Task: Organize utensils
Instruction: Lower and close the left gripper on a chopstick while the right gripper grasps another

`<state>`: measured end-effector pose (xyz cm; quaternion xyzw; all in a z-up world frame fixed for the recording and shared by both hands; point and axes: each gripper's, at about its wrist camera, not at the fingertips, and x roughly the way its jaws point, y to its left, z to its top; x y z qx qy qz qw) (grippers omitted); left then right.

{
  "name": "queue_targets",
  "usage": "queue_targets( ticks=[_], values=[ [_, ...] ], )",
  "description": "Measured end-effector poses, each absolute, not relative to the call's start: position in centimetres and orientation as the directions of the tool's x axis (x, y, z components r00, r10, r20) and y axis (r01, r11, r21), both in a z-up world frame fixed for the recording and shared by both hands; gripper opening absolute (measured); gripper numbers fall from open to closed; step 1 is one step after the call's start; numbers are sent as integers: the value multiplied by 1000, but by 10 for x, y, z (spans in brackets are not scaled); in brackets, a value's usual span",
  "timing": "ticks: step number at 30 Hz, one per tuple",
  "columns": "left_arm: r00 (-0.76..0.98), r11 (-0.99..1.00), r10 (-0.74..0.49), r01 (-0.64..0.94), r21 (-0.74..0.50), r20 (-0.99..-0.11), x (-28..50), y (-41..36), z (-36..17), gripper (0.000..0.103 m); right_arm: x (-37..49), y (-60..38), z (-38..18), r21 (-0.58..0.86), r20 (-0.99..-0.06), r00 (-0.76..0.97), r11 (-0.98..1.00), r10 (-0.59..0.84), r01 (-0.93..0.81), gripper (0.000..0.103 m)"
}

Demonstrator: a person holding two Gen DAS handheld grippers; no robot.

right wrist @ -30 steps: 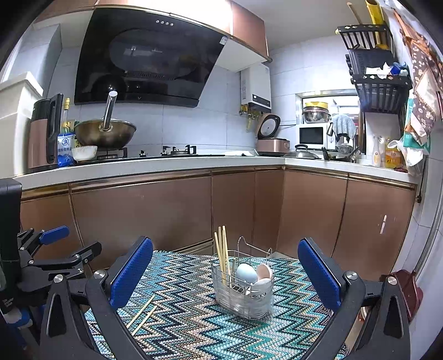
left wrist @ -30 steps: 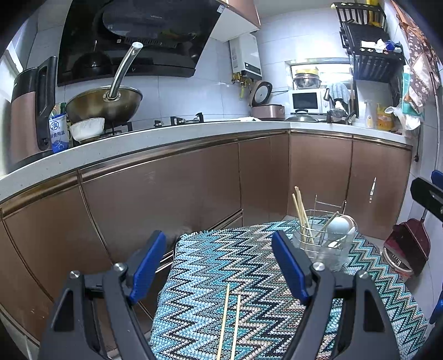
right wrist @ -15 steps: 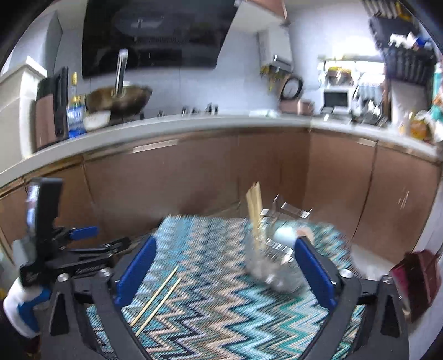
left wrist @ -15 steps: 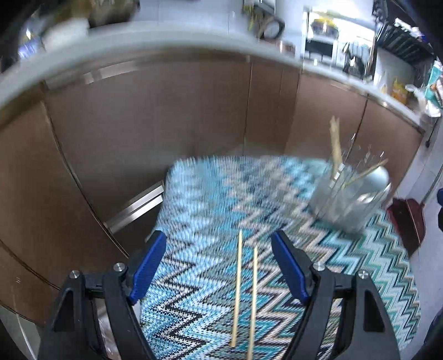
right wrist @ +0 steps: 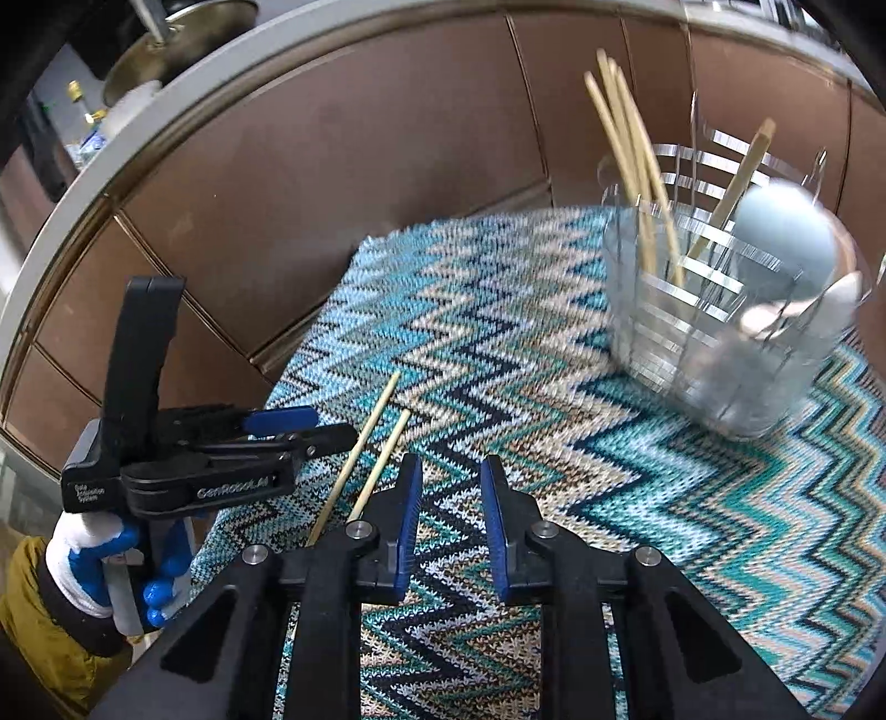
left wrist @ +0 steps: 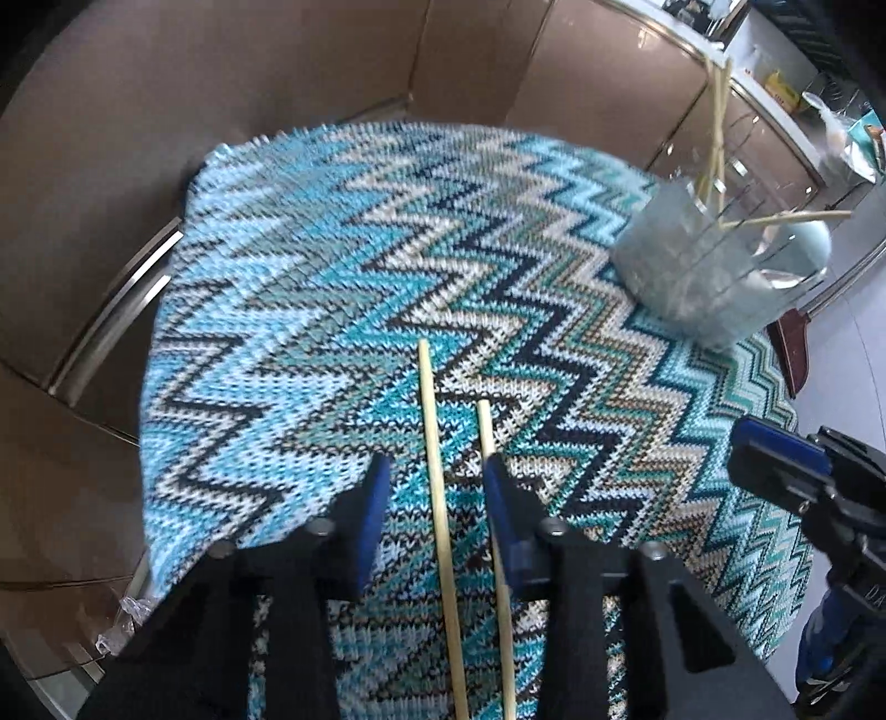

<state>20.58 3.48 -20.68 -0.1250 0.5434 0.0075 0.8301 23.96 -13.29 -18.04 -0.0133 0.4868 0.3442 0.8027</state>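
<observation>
Two bamboo chopsticks (left wrist: pixel 437 498) lie side by side on the zigzag cloth (left wrist: pixel 310 288). My left gripper (left wrist: pixel 434 471) is low over them, jaws partly open, one chopstick between the fingers and the other by the right finger. They also show in the right wrist view (right wrist: pixel 376 437), beside the left gripper (right wrist: pixel 326 435). My right gripper (right wrist: pixel 447 471) hovers over the cloth to their right, jaws narrowed but apart, empty. A wire utensil basket (right wrist: pixel 720 321) holds several chopsticks and spoons at the far right; it also shows in the left wrist view (left wrist: pixel 714 266).
The cloth (right wrist: pixel 554 387) covers a small table in front of brown kitchen cabinets (right wrist: pixel 360 183). The table's left edge is close to the chopsticks. A wok (right wrist: pixel 177 39) sits on the counter behind. The right gripper shows at the left wrist view's right edge (left wrist: pixel 803 476).
Both grippers have dropped and tilted down toward the table. Both pairs of jaws have narrowed from wide open. The left gripper now straddles one chopstick.
</observation>
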Motion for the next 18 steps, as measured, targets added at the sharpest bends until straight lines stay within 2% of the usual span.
queue_targets(
  ticks=[6, 18],
  values=[
    [358, 969, -148, -135, -208, -922, 217, 37, -225, 6, 252, -109, -203, 332, -832, 199, 752, 518, -570, 21],
    [450, 909, -278, -162, -384, -849, 201, 78, -220, 5, 263, -32, -238, 325, -891, 63, 728, 450, -604, 17]
  ],
)
